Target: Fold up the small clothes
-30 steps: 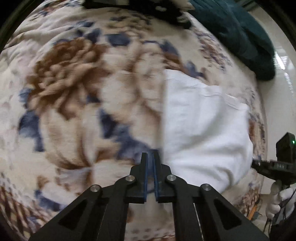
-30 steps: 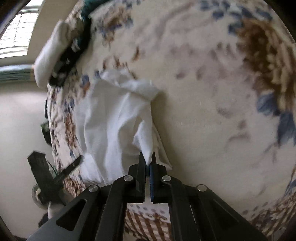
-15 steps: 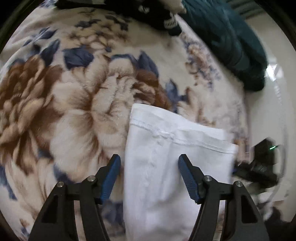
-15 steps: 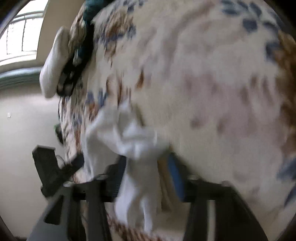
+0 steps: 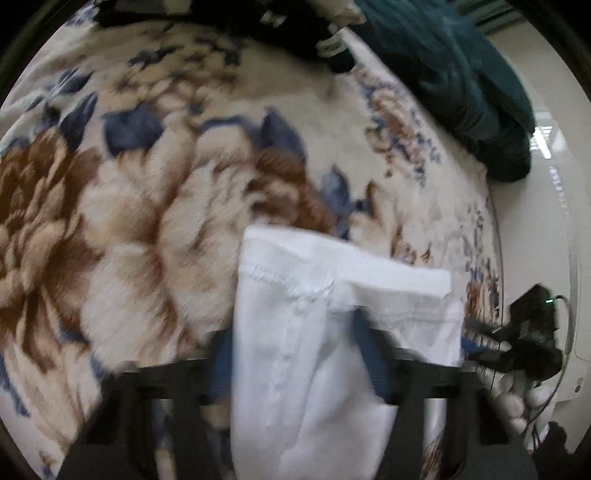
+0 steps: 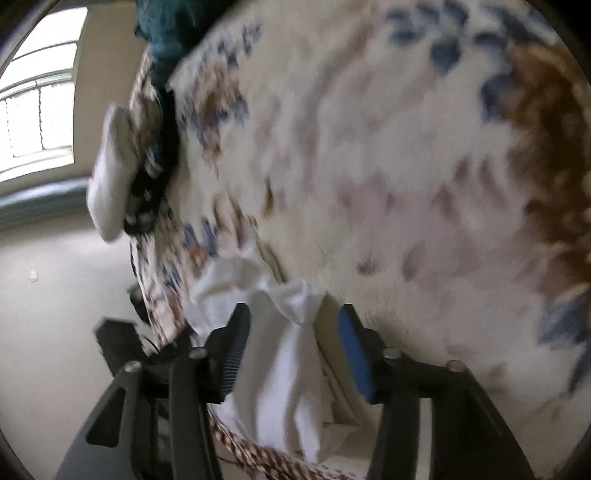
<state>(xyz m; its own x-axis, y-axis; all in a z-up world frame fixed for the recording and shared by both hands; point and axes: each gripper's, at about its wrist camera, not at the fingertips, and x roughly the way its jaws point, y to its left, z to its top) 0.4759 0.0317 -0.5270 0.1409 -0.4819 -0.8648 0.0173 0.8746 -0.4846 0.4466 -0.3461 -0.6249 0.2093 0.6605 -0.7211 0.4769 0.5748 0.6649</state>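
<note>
Lying lengthwise between tool (image 5: 295,365) fingers: garment (image 5: 317,332)

White garment (image 5: 314,332) lies folded, hem seam showing, on the floral blanket (image 5: 147,184).

Your right hand-held gripper (image 6: 291,350) stands with its two blue-padded fingers (image 6: 355,356) spread wide apart. Between them lies a bunched part of the white garment (image 6: 280,362), crumpled and loose, and neither pad presses on it. The garment rests at the edge of the bed, on the floral blanket (image 6: 388,166) with brown and blue flowers. A braided brown-and-white border (image 6: 258,456) of the blanket runs under the garment near the bottom. Further along the edge you see a white sock-like piece (image 6: 110,177) beside some dark clothes (image 6: 155,192), and a teal cloth (image 6: 170,33) at the top. Your other hand-held gripper (image 6: 122,343) shows at the lower left, blurred. A bright window (image 6: 37,110) is at the left.
</note>
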